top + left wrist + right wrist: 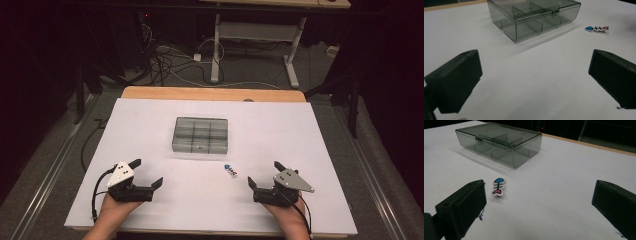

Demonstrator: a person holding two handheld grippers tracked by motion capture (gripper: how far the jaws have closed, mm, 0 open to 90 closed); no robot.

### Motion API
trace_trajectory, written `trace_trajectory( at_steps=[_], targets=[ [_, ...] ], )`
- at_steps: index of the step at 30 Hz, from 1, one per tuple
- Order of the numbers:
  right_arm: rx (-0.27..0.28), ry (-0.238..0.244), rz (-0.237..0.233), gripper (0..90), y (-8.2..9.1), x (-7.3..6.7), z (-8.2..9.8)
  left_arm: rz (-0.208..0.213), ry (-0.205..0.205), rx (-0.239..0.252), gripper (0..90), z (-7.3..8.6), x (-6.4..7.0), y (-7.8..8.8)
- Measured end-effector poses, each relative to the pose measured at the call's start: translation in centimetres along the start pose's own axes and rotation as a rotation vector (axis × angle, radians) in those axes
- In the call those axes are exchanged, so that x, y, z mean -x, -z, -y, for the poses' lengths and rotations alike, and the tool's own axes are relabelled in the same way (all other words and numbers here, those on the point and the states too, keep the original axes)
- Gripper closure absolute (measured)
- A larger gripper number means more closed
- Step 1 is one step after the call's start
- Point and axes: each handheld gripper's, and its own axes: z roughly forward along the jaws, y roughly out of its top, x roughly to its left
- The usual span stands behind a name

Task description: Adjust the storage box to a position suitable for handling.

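Left gripper (149, 172) is sitting at about 7 o'clock on the white table (150, 120), held from below by the left hand (116, 207). Its jaws are standing wide, nothing between them, both tips pointing toward 2 o'clock. Grey three-cornered plate on top, black cable trailing off at 8 o'clock of it. In the left gripper view the two black jaws are rising at the lower corners with bare white surface between them, pads touching nothing.

Smoky clear compartment box (200, 134) is lying at table centre, lid closed, latch on its near side; dividers showing through the lid. In the left gripper view the box (534, 17) is sitting at 12 o'clock; in the right gripper view the box (499, 142) is at 11 o'clock.

Small fishbone charm (230, 170), blue head and pink tail, is lying flat on the table just past the box's near right corner, at 5 o'clock of the box, apart from it. It is lying between the two grippers, nearer the right one. In the left gripper view the charm (597, 28) is at 1 o'clock; in the right gripper view the charm (498, 186) is lying just beside that view's left jaw, not touching.

Right gripper (264, 174) is sitting at 5 o'clock on the table, right hand (286, 212) under it. Jaws standing wide, empty, tips pointing to 10 o'clock.
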Motion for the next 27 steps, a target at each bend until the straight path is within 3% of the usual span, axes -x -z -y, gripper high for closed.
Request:
trace_trajectory(
  at_steps=[3, 8, 14, 20, 23, 27],
  targets=[
    [0.001, -0.027, -0.010, 0.0, 0.1, 0.1, 0.0, 0.002, 0.017, -0.006, 0.0, 0.1, -0.1, 0.0],
    [0.008, -0.003, -0.012, 0.0, 0.4, -0.3, -0.1, -0.011, 0.000, 0.001, 0.0, 0.0, 0.0, 0.1],
    [0.012, -0.011, -0.009, 0.0, 0.6, -0.2, 0.0, -0.002, 0.040, 0.003, 0.0, -0.1, -0.4, -0.2],
    [0.002, -0.023, -0.014, 0.8, 0.6, 0.0, 0.0, 0.008, 0.036, 0.014, 0.0, -0.2, -0.4, -0.2],
    [-0.013, -0.036, -0.026, 3.7, 0.2, -0.2, -0.4, -0.003, 0.026, 0.009, 0.0, 0.0, -0.5, -0.1],
    [-0.042, -0.041, -0.069, 14.1, -0.8, -0.7, -1.1, -0.009, 0.034, -0.001, 0.0, 0.4, -0.6, 0.5]
  ],
)
